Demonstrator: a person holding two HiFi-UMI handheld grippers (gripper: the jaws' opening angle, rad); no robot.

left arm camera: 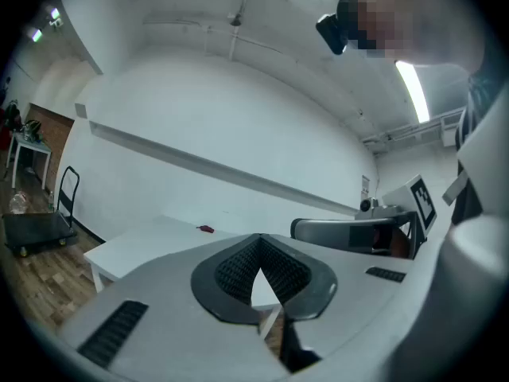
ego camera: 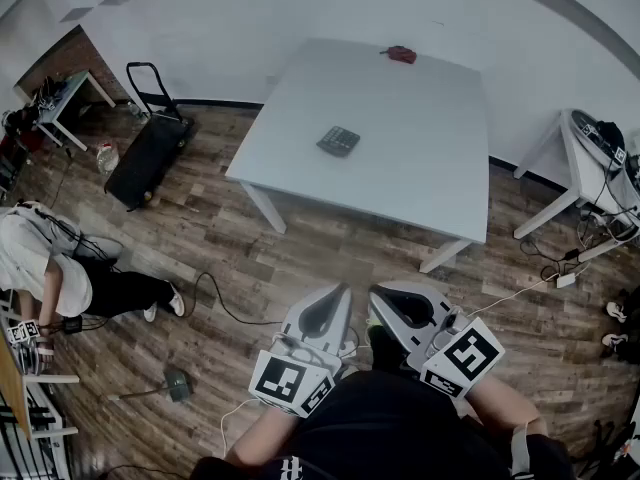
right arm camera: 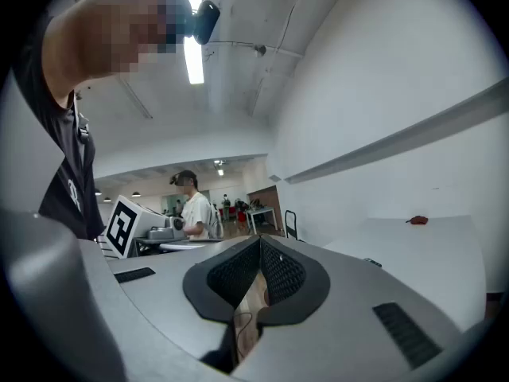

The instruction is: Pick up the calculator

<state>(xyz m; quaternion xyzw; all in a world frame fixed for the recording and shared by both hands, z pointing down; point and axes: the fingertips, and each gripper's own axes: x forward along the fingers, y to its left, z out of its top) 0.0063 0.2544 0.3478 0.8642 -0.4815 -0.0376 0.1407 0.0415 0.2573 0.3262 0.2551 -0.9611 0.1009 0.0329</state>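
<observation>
A dark calculator (ego camera: 338, 140) lies flat near the left edge of the white table (ego camera: 420, 168); the right gripper view shows it as a small dark sliver (right arm camera: 371, 262). Both grippers are held close to my body, well short of the table and above the wooden floor. My left gripper (ego camera: 337, 293) (left arm camera: 256, 242) points level toward the table with its jaws shut and nothing between them. My right gripper (ego camera: 379, 296) (right arm camera: 260, 243) sits just beside it, tilted slightly down, also shut and empty. The two grippers' tips lean toward each other.
A small red object (ego camera: 401, 54) (left arm camera: 205, 229) (right arm camera: 417, 220) rests at the table's far edge. A black hand cart (ego camera: 150, 148) stands left of the table. A person (ego camera: 60, 268) sits on the floor at left. Cables (ego camera: 215, 293) trail over the floor. A white side table (ego camera: 580, 168) stands at right.
</observation>
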